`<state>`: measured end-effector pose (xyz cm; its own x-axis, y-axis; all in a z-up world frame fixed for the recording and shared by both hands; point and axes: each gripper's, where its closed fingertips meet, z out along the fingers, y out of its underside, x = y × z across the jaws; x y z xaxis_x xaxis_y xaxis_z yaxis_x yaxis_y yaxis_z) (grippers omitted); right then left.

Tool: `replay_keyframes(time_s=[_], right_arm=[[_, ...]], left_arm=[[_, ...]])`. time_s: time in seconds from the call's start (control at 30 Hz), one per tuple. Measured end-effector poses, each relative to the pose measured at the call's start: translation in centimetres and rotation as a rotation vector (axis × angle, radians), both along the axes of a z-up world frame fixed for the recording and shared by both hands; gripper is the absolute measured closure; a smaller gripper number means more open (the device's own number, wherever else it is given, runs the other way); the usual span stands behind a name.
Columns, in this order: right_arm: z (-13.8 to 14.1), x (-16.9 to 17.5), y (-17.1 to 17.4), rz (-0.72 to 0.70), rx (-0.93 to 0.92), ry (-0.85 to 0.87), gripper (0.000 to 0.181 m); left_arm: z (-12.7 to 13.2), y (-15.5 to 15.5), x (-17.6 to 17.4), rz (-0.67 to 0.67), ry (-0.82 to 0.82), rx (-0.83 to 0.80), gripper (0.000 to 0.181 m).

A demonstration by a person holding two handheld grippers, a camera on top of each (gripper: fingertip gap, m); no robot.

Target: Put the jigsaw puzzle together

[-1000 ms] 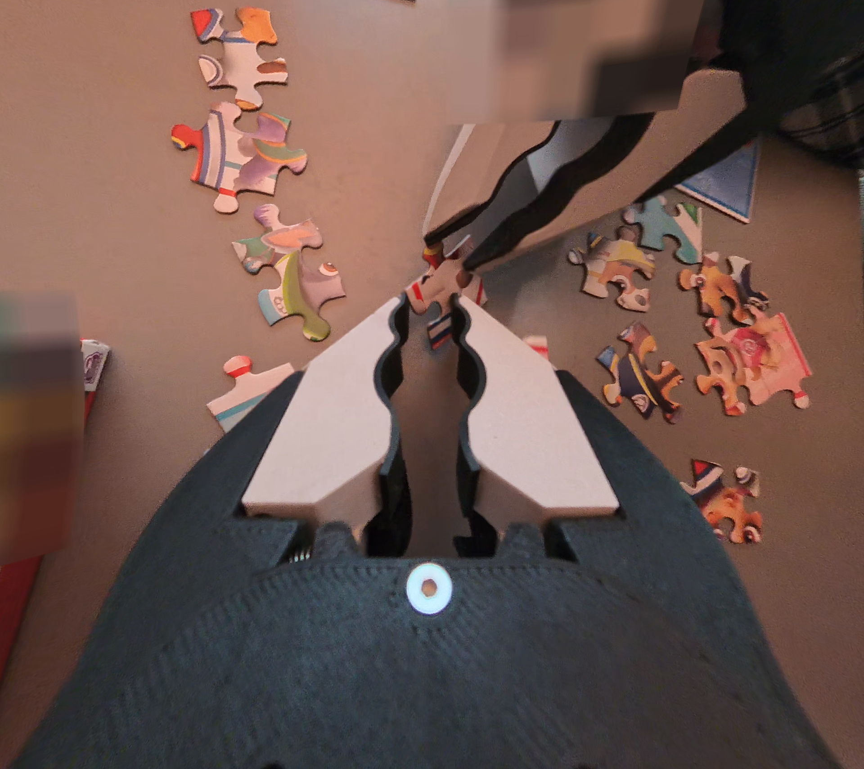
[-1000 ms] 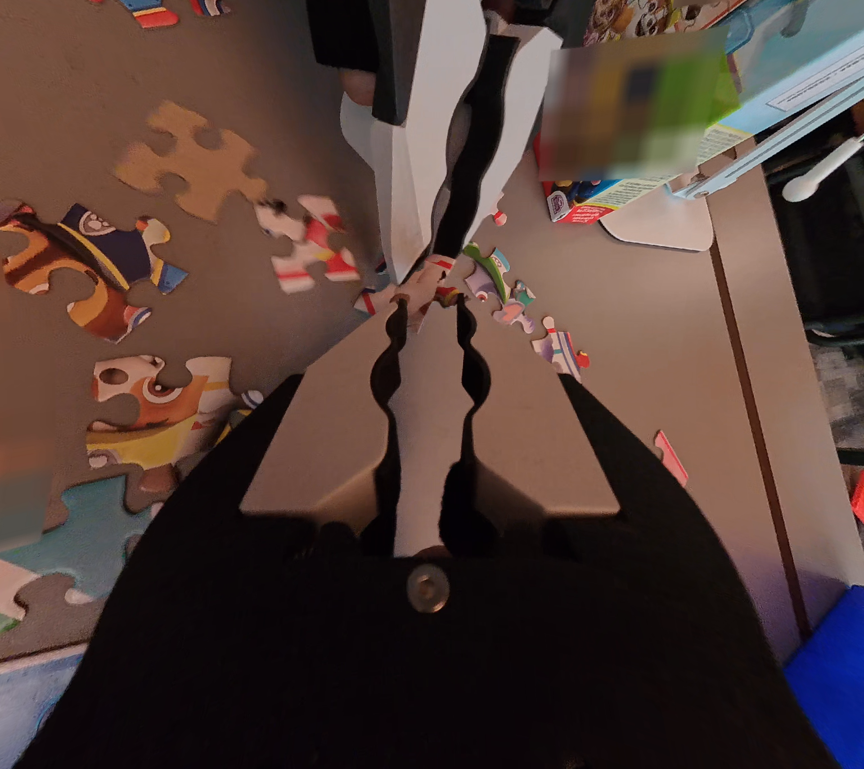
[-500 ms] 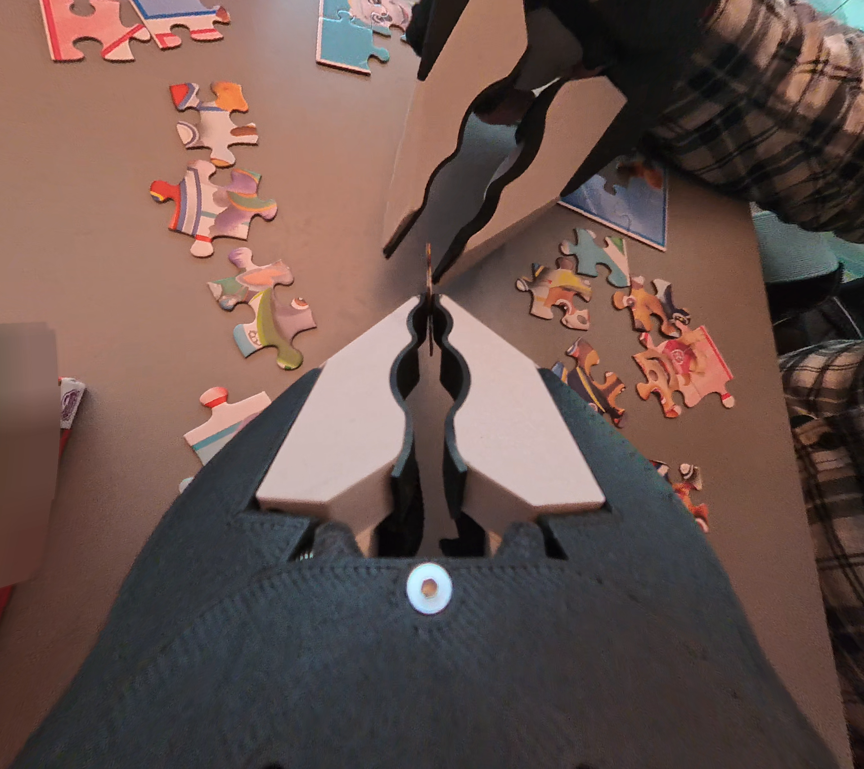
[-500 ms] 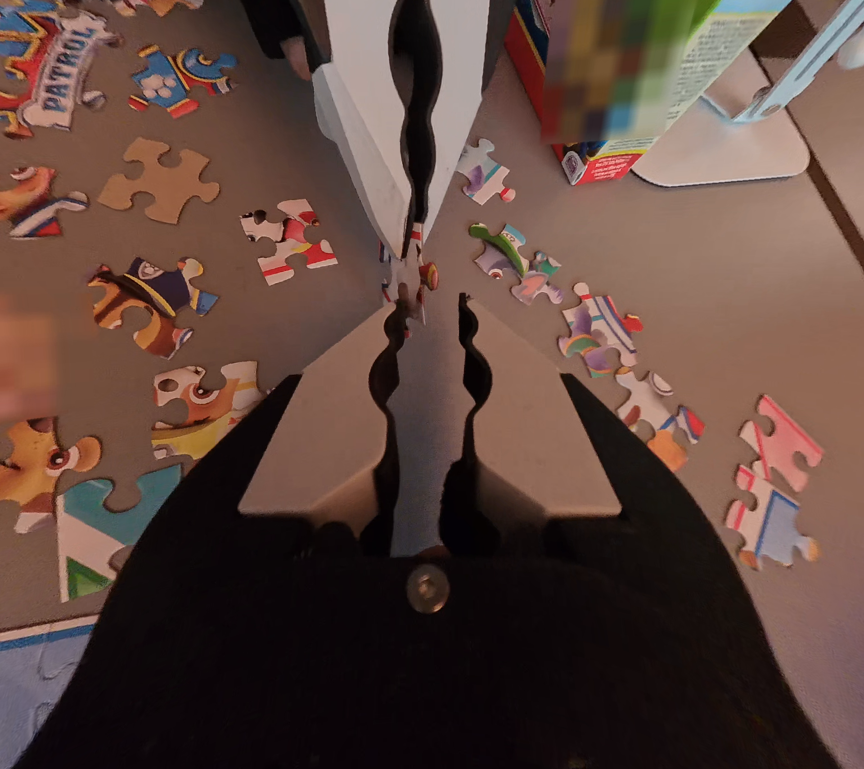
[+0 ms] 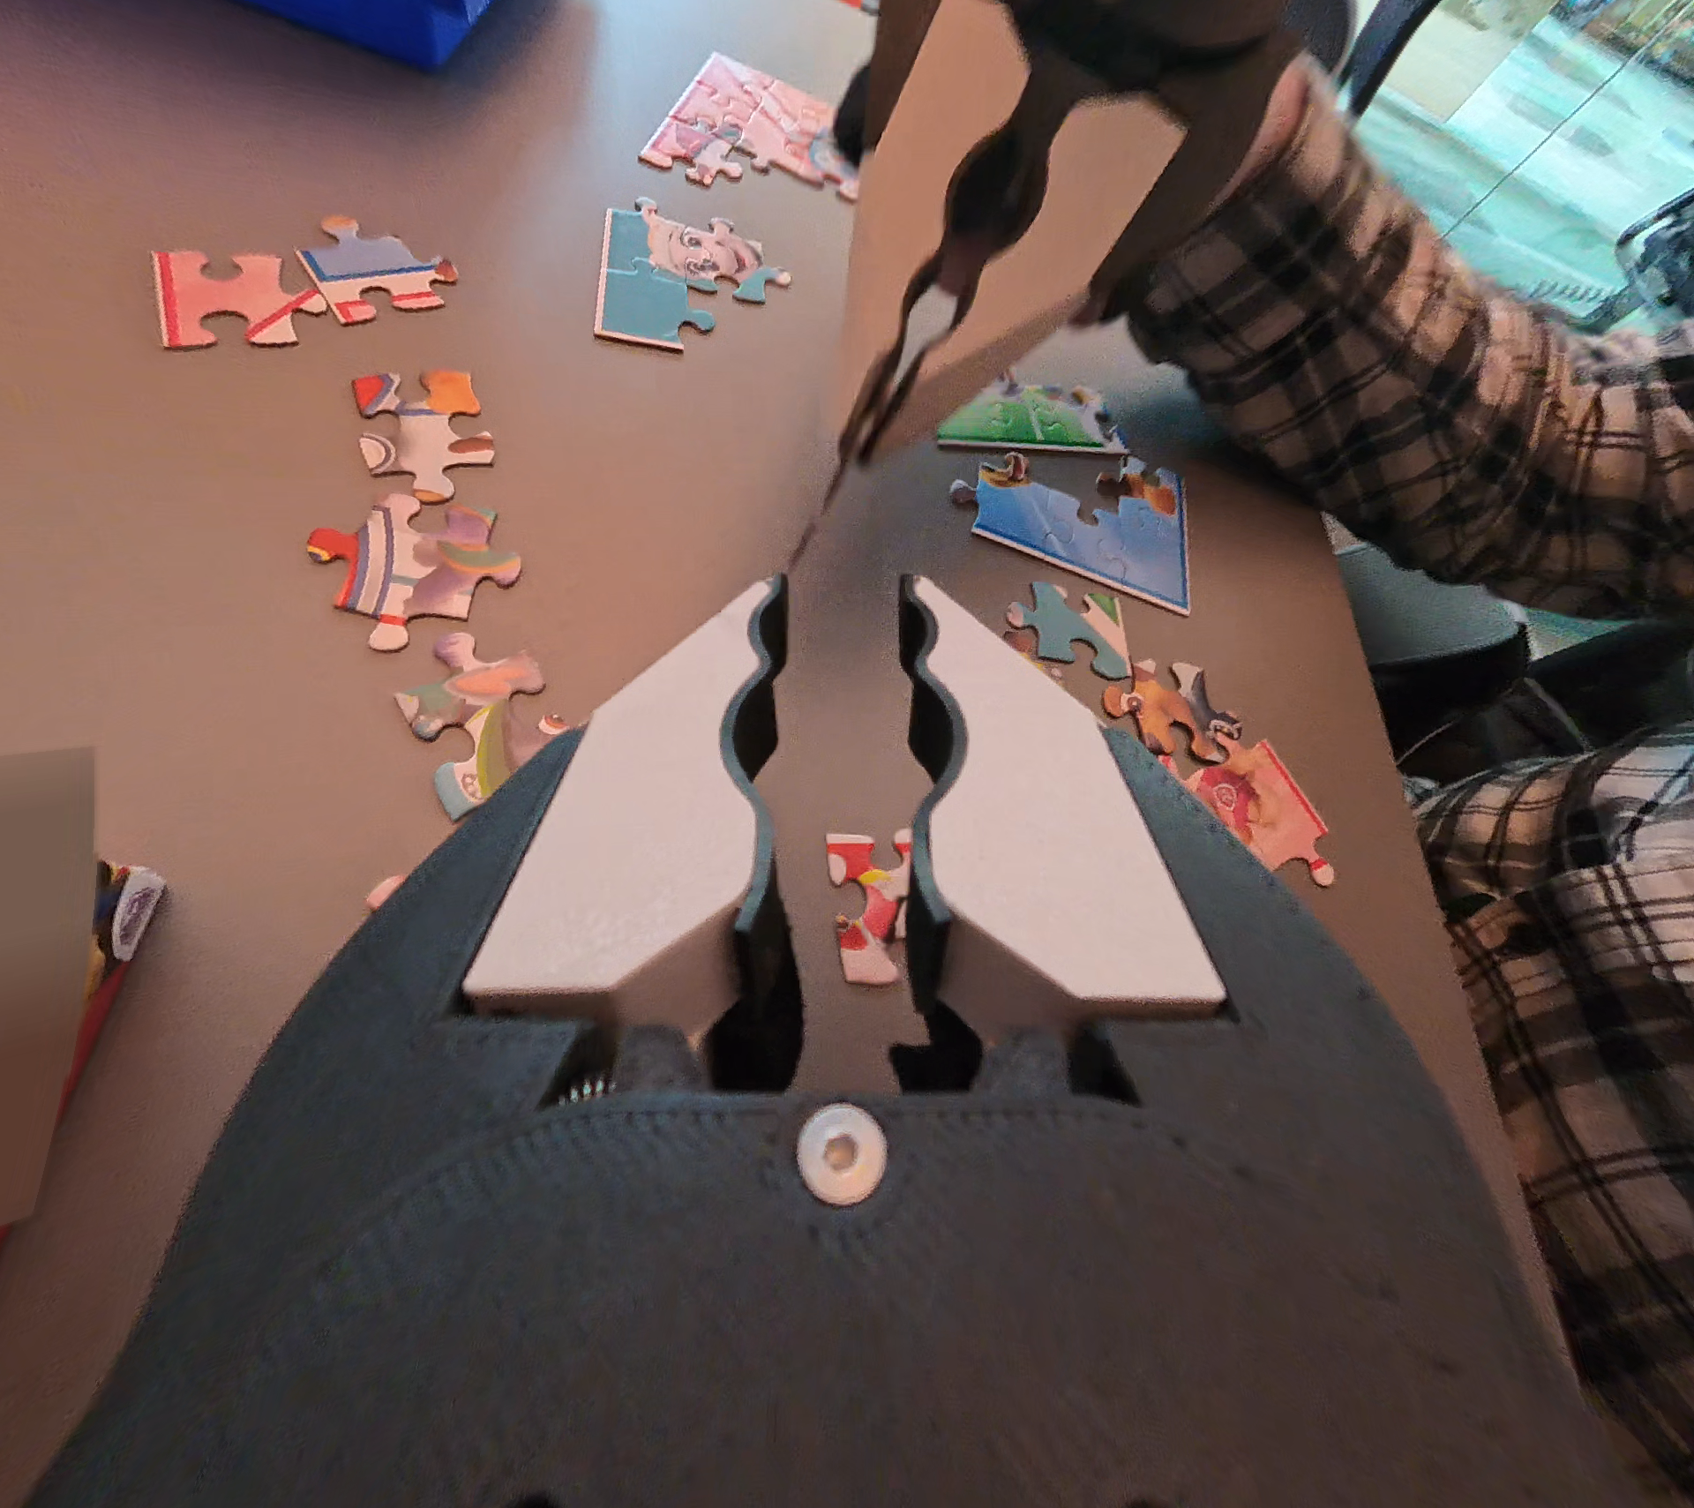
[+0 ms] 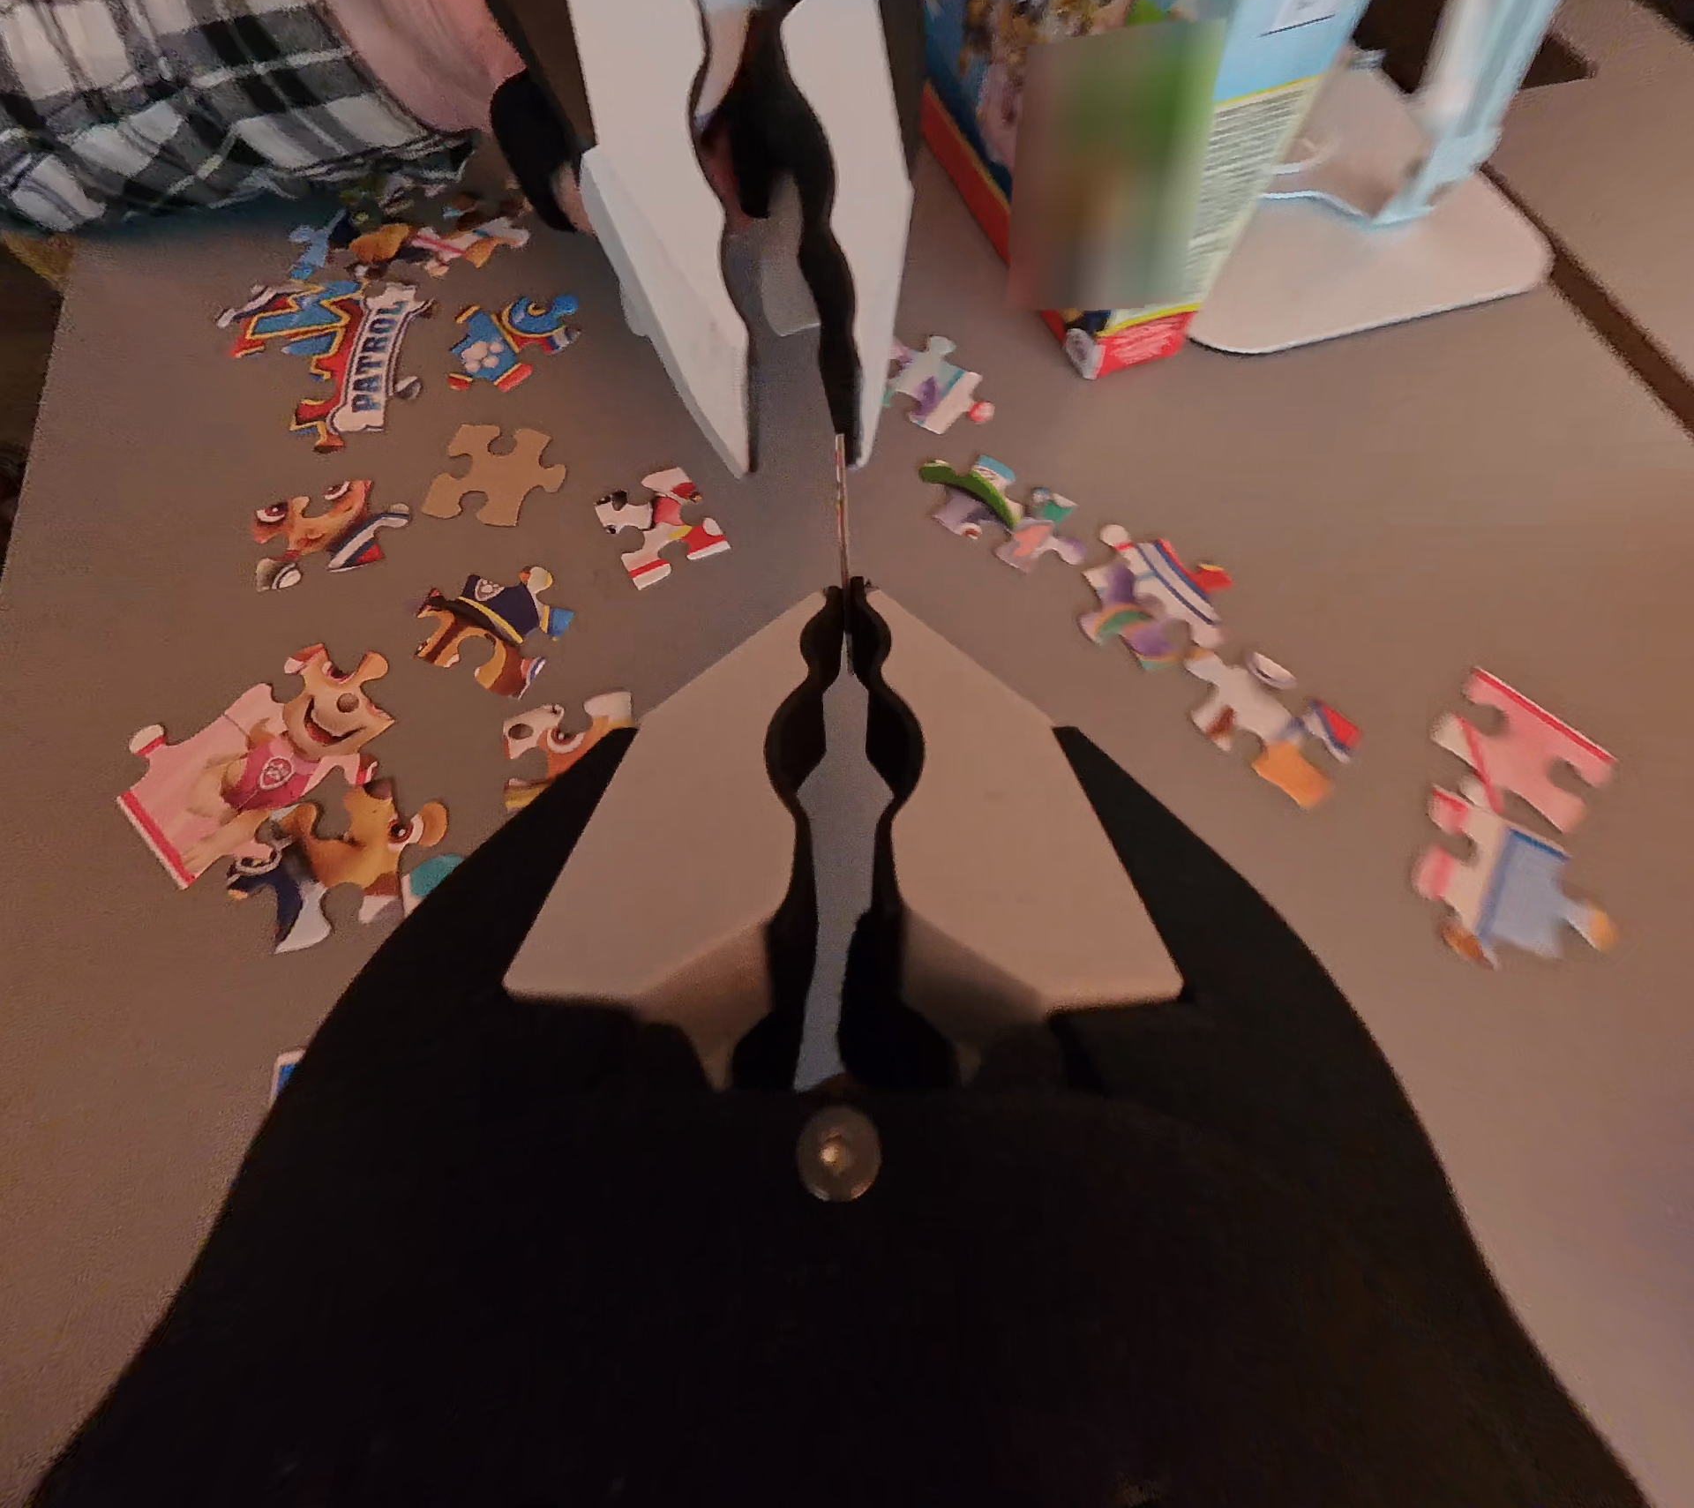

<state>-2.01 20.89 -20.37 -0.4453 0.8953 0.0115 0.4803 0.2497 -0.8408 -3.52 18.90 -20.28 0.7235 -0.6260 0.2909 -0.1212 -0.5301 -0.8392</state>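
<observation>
Pinched edge-on in mid-air above the brown tabletop (image 5: pixel 183 685): a thin cardboard jigsaw piece (image 6: pixel 841 538), standing roughly upright, printed face unreadable from either view

Clamped on its lower edge, the right gripper (image 6: pixel 845 593), black-bodied with pale fingers, jaws closed down to the thickness of the card

Facing it from the far side, the left gripper (image 5: pixel 841 593), jaws parted with nothing between them; upper end of the piece close by one fingertip, contact impossible to tell. Visible through that gap, flat on the table below, a red-and-white loose piece (image 5: pixel 866 905)

Scattered on both sides, loose printed pieces (image 6: pixel 495 625), most face up, one showing bare cardboard. Farther off, a blue joined corner section (image 5: pixel 1091 538), with a colourful puzzle box (image 6: pixel 1127 89) standing on end at the table's edge and a plaid sleeve (image 5: pixel 1421 410) behind the right gripper

Judged to be a mid-air hand-over, grip resting with the right side alone. Called for next: tipping the piece flat and face up, finding its matching neighbour, then lowering it with tabs lined up before pressing home; destination not yet evident
</observation>
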Motion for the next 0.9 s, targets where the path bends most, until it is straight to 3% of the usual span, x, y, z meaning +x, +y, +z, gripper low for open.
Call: replay_keyframes(time_s=[0.13, 0.23, 0.43, 0.63, 0.9], right_arm=[[2.4, 4.5, 4.4, -0.202, -0.02, 0.03, 0.181], [2.5, 9.0, 8.6, -0.381, -0.05, 0.014, 0.181], [-1.4, 15.6, 14.4, -0.626, -0.141, -0.145, 0.181], [-5.3, 16.1, 16.3, -0.681, -0.261, -0.29, 0.181], [-5.6, 15.1, 18.4, -0.732, -0.345, -0.261, 0.181]], left_arm=[[-0.2, -0.1, 0.3, -0.004, 0.072, 0.012, 0.158], [-0.9, -0.1, 0.7, -0.008, 0.135, 0.005, 0.157], [-2.1, 0.4, 2.5, -0.051, 0.219, -0.042, 0.155], [-2.2, 4.6, 5.4, -0.092, 0.334, -0.044, 0.154], [-3.2, 10.7, 10.4, -0.184, 0.435, -0.019, 0.152]])
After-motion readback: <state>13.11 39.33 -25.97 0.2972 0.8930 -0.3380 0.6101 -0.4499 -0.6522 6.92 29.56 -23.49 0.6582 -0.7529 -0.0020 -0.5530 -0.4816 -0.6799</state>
